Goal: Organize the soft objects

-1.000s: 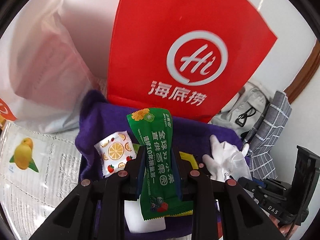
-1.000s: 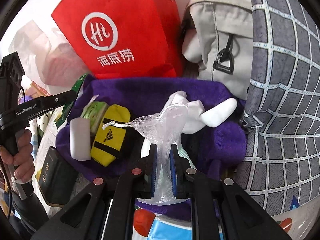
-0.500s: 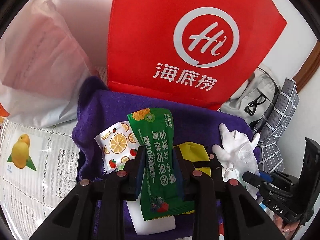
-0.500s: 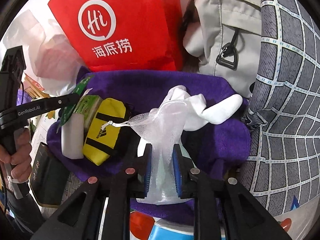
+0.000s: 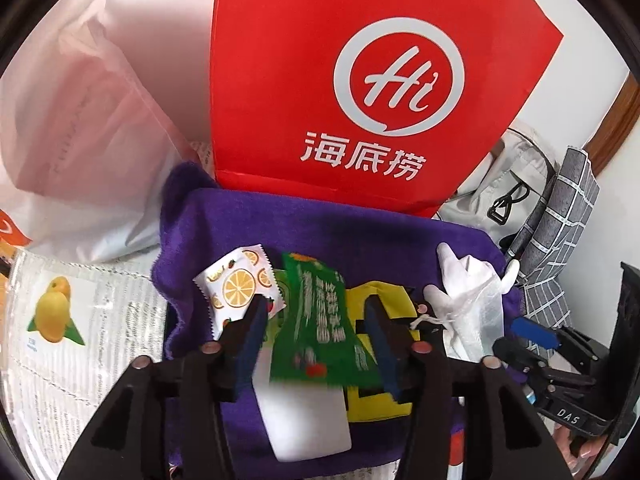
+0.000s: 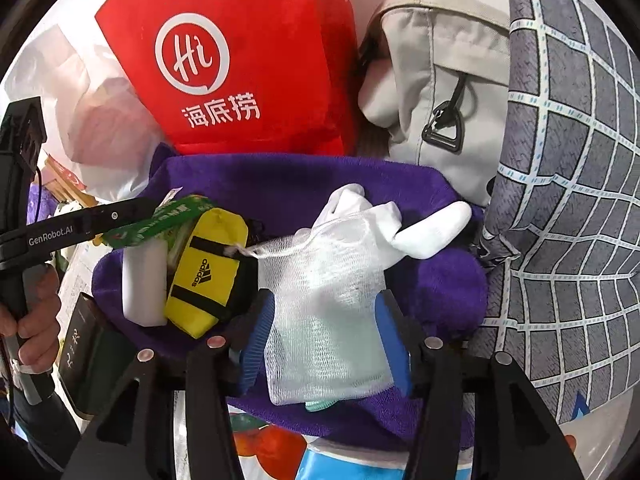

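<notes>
A purple towel [image 5: 320,232] holds the soft things. My left gripper [image 5: 315,304] hangs over it with its jaws opening. A green snack packet [image 5: 312,344], blurred, lies loose between the pads, above a white block [image 5: 304,420] and a yellow pouch [image 5: 380,396]. An orange-print sachet [image 5: 236,292] lies to its left. My right gripper [image 6: 325,300] is opening its jaws too. A white mesh bag [image 6: 320,340] has sagged wide between its pads, on a white glove [image 6: 432,232]. The yellow pouch [image 6: 204,272] lies to the left.
A red paper bag [image 5: 360,80] stands behind the towel, with a white plastic bag [image 5: 80,120] on its left. A grey bag [image 6: 440,80] and a grey checked cloth [image 6: 568,200] crowd the right side. A dark box [image 6: 84,340] and a hand [image 6: 36,312] are lower left.
Both pairs of jaws have spread apart. The green packet has slipped lower and tilted between the left pads. The mesh bag, pinched thin before, has widened and slumped.
</notes>
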A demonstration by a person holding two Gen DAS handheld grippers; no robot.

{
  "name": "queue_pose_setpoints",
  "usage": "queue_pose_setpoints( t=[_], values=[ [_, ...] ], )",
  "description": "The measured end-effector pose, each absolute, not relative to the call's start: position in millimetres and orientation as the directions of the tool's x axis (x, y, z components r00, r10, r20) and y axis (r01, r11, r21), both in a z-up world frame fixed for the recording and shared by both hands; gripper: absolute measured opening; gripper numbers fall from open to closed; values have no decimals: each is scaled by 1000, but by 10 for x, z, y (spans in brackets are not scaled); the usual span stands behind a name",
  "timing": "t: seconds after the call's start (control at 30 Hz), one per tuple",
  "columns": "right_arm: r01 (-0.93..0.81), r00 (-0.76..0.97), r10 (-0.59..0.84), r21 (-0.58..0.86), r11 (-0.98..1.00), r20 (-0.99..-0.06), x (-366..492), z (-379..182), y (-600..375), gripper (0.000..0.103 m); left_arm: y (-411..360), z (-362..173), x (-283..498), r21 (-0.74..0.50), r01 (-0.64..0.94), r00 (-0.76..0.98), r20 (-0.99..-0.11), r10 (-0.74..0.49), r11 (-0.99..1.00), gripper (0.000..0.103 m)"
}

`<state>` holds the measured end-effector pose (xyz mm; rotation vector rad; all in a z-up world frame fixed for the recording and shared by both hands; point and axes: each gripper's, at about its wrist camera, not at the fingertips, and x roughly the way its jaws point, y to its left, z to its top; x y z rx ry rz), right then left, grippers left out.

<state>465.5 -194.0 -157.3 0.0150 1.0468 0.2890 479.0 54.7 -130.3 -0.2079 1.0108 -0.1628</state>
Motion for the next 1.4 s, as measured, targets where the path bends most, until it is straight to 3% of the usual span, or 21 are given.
queue_pose_setpoints(
  t=[0.2, 0.57, 0.7, 0.93, 1.0, 1.13, 1.4],
  values=[
    [-222, 496, 243, 149, 964, -833, 4570, -1411, -1979, 59, 484, -1189, 4732, -224, 59, 533, -817, -220, 973, 58],
    [-225, 567, 199, 82, 971, -799, 4293, -981, -1958, 59, 206, -987, 4576, -153, 108, 538, -822, -188, 982, 59],
    [-213, 597, 158, 35, 976, -786, 4098, -844, -1933, 70, 115, -888, 4389, -124, 112, 537, -827, -165, 986, 65],
    [-175, 602, 198, 114, 978, -774, 3674, -650, -1992, 74, 18, -664, 3821, -100, 124, 540, -828, -152, 987, 67],
    [-157, 599, 181, 107, 982, -780, 3516, -597, -1994, 77, 23, -588, 3657, -98, 119, 545, -825, -148, 988, 78],
    [-139, 623, 148, 78, 987, -768, 3082, -415, -2003, 89, 36, -388, 3194, -100, 103, 567, -811, -141, 990, 79],
    [-84, 645, 125, 92, 992, -754, 2249, -202, -2090, 92, 76, -144, 2346, -99, 77, 611, -781, -125, 992, 89]
  ],
)
